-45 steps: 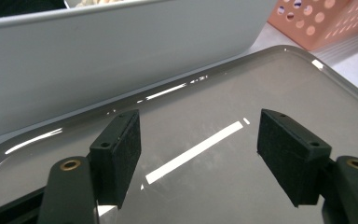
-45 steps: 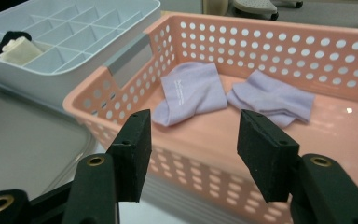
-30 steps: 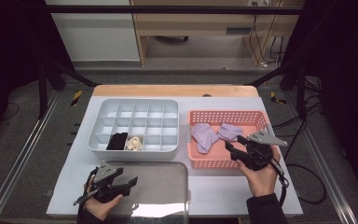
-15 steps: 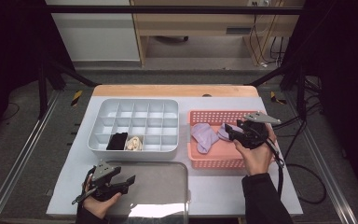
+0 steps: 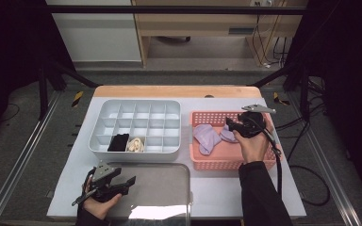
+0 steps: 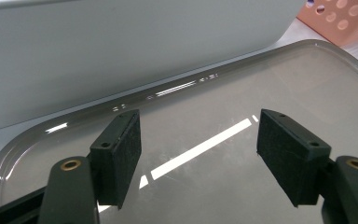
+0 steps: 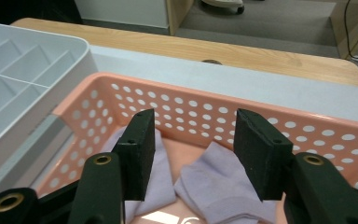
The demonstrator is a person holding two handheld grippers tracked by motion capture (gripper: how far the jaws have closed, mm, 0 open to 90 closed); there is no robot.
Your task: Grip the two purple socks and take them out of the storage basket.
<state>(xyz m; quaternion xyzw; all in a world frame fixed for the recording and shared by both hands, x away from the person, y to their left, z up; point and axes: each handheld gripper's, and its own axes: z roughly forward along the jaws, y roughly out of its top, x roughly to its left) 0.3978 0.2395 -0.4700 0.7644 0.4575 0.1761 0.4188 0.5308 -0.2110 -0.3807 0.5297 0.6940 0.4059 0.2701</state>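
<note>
So far two of the white organizer's [image 5: 138,123] compartments are filled, both in the row nearest the person: one holds a dark rolled item [image 5: 119,142], the next a pale one [image 5: 135,144]. The rest look empty, so most of the sorting seems left to do. The pink basket [image 5: 217,162], toward the table's right edge, has two lilac socks [image 7: 212,186] lying side by side on its floor. The right tool [image 7: 193,154] hovers above them, jaws apart and holding nothing, aimed down between the pair; picking one up looks like the step in hand. The left tool [image 6: 200,154] waits near the table's front-left corner over the bare grey tray [image 6: 223,186], its jaws also apart and empty.
</note>
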